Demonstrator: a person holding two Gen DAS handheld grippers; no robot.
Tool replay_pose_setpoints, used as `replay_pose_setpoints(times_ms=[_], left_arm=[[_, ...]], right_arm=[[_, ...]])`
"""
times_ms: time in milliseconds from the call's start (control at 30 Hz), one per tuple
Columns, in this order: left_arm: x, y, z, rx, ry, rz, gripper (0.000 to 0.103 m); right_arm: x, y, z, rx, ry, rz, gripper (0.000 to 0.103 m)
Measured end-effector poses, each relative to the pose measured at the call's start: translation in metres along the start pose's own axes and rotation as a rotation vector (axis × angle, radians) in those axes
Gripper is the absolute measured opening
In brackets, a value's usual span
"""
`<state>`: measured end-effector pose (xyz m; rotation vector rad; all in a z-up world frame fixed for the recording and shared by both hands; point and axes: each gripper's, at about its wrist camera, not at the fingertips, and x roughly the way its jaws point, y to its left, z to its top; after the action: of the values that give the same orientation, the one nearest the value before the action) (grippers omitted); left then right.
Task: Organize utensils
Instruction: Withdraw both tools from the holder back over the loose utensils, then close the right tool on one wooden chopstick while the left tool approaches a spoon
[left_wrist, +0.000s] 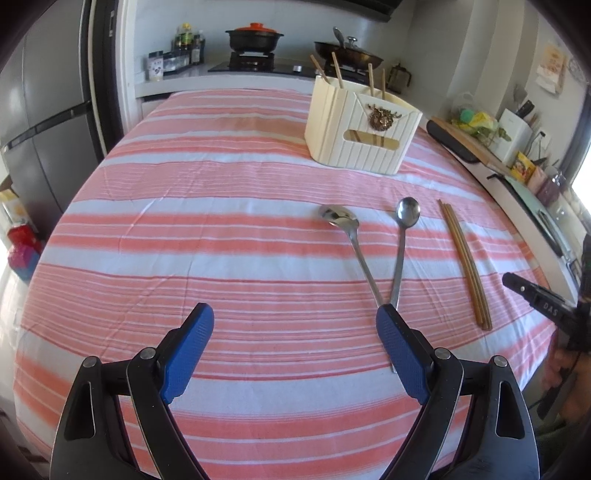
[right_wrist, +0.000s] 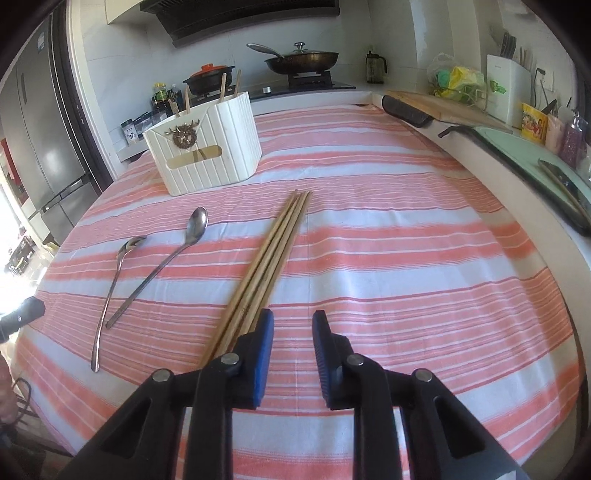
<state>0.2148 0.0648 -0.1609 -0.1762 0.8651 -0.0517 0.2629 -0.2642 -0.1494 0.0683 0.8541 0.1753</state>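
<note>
Your right tongs (right_wrist: 293, 325) are hanging narrowed and empty, nearer the long wooden chopsticks (right_wrist: 271, 251) running lengthwise just left; your left tongs (left_wrist: 295, 325) are gaping, empty.

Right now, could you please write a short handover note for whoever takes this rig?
Left gripper: open, empty, above the spoon handles.
Right gripper: narrow gap, nothing between the pads; chopsticks lie just outside its left pad.
Two spoons and the loose chopsticks lie on the cloth.
Done: some chopsticks already stand in the holder.
Left: loose chopsticks and both spoons go into the holder.
</note>
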Motion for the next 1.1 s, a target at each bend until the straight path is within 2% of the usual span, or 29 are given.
replay_pose_setpoints(times_ms=[167,267,300,533,667,833,967,1100], left_arm=[[-0.001,0.007,-0.007,-0.018,0.011,0.004,0.091],[-0.002,0.012,-0.01,-0.029,0.012,0.01,0.091],[-0.003,0.013,-0.011,-0.033,0.011,0.012,0.091],[0.002,0.013,-0.007,-0.029,0.024,0.009,0.091],[0.011,0.0,0.009,0.002,0.036,-0.029,0.091],[0.033,-0.02,0.03,-0.006,0.052,-0.07,0.091],[0.062,-0.04,0.041,0.009,0.058,-0.022,0.091],[0.093,-0.054,0.046,0.06,0.071,0.08,0.091]], right_arm=[[0.027,0.006,0.015,0.032,0.057,0.052,0.016],[0.047,0.012,0.017,0.012,0.125,0.023,0.011],[0.049,0.013,0.018,0.017,0.121,0.033,0.01],[0.058,0.025,0.025,-0.069,0.157,-0.064,0.007],[0.062,0.039,0.025,-0.214,0.131,-0.188,0.008],[0.059,0.024,0.025,-0.237,0.106,-0.285,0.006],[0.049,0.009,0.019,-0.256,0.098,-0.325,0.006],[0.038,-0.006,0.005,-0.266,0.102,-0.373,0.006]])
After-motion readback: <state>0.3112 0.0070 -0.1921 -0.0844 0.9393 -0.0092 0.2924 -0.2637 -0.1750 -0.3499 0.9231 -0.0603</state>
